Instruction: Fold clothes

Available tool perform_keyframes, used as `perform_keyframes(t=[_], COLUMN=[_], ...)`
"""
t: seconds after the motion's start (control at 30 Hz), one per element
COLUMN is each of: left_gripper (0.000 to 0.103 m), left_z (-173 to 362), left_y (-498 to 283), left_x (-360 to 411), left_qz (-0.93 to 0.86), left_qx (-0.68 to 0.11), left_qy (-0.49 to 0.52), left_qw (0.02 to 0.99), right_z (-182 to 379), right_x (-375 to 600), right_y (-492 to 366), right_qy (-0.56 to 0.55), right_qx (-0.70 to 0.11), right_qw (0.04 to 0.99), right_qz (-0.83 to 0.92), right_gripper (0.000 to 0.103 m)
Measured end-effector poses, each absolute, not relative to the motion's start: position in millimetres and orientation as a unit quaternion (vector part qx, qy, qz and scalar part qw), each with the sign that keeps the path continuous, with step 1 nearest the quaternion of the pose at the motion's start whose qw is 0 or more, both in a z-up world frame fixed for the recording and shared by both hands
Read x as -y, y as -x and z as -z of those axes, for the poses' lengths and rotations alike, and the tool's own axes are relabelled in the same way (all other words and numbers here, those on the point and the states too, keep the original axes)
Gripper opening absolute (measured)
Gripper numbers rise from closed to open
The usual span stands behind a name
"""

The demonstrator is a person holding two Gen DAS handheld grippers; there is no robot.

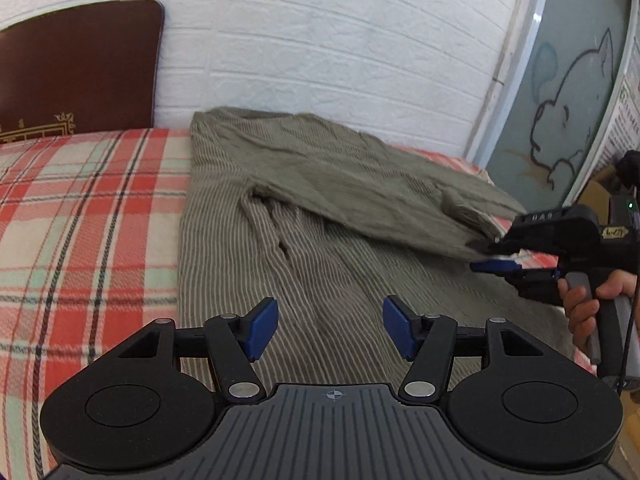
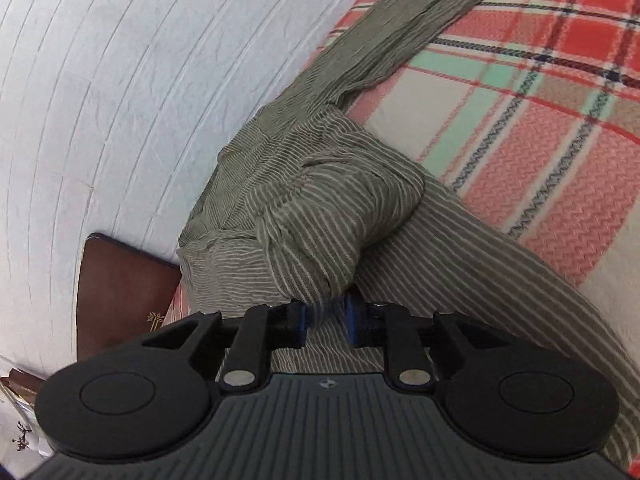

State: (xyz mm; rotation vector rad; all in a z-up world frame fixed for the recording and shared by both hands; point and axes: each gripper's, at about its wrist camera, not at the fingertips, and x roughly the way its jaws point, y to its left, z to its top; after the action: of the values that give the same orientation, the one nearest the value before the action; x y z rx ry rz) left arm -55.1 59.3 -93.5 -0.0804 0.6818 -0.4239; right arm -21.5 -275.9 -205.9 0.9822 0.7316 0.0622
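An olive-green garment with thin white stripes (image 1: 304, 216) lies spread on the plaid bed cover, one part folded over itself. My left gripper (image 1: 330, 328) hovers open just above its near part, nothing between the blue pads. At the right edge of the left wrist view, my right gripper (image 1: 490, 256) is shut on a corner of the garment and lifts it off the bed. In the right wrist view the bunched striped cloth (image 2: 312, 216) fills the space in front of the right gripper (image 2: 326, 316), pinched between its blue pads.
A red, white and mint plaid bed cover (image 1: 80, 220) carries the garment. Behind it stand a white brick-pattern wall (image 1: 320, 48) and a brown headboard (image 1: 76, 68). A glass door with a cartoon drawing (image 1: 568, 92) is at the right. A hand (image 1: 584, 308) holds the right gripper's handle.
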Motion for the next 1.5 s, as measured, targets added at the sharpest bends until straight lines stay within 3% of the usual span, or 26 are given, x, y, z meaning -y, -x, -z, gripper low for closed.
perform_keyframes(t=[0.07,0.47,0.63,0.8,1.03,1.07,1.13,1.17,1.2,1.43,1.5], left_gripper=[0.072,0.073,0.075,0.077,0.079,0.079,0.08,0.08,0.08,0.084,0.084], left_z=[99,123,120,121,131,131,134,135,135,133,128], left_y=[59,70,76,81,81,81,82,83,84,89,91], left_x=[-55,-50,-56,-61,-63,-63,-63,-63,-63,-60,-63], left_qz=[0.209,0.218,0.215,0.211,0.232,0.235,0.239,0.241,0.243,0.251,0.251], left_qx=[-0.342,-0.377,-0.366,-0.357,-0.364,-0.363,-0.362,-0.36,-0.357,-0.348,-0.346], left_qy=[0.033,0.056,0.074,0.086,0.083,0.081,0.077,0.074,0.071,0.053,0.055], left_qw=[0.915,0.899,0.902,0.906,0.898,0.898,0.898,0.898,0.899,0.902,0.902], right_z=[201,124,140,174,202,201,198,196,195,184,181], right_x=[278,217,177,137,108,106,103,104,105,112,114], right_y=[31,46,-34,-103,-145,-147,-151,-150,-149,-136,-132], right_qy=[-0.448,-0.293,-0.369,-0.42,-0.428,-0.416,-0.383,-0.373,-0.365,-0.307,-0.291], right_qx=[-0.34,-0.255,-0.36,-0.443,-0.461,-0.453,-0.431,-0.425,-0.421,-0.39,-0.381], right_qw=[0.826,0.902,0.805,0.753,0.756,0.769,0.801,0.808,0.814,0.848,0.857], right_qz=[-0.031,-0.189,-0.294,-0.245,-0.182,-0.176,-0.163,-0.164,-0.167,-0.185,-0.19], right_gripper=[0.053,0.052,0.053,0.053,0.051,0.047,0.014,0.004,0.0,0.0,0.011])
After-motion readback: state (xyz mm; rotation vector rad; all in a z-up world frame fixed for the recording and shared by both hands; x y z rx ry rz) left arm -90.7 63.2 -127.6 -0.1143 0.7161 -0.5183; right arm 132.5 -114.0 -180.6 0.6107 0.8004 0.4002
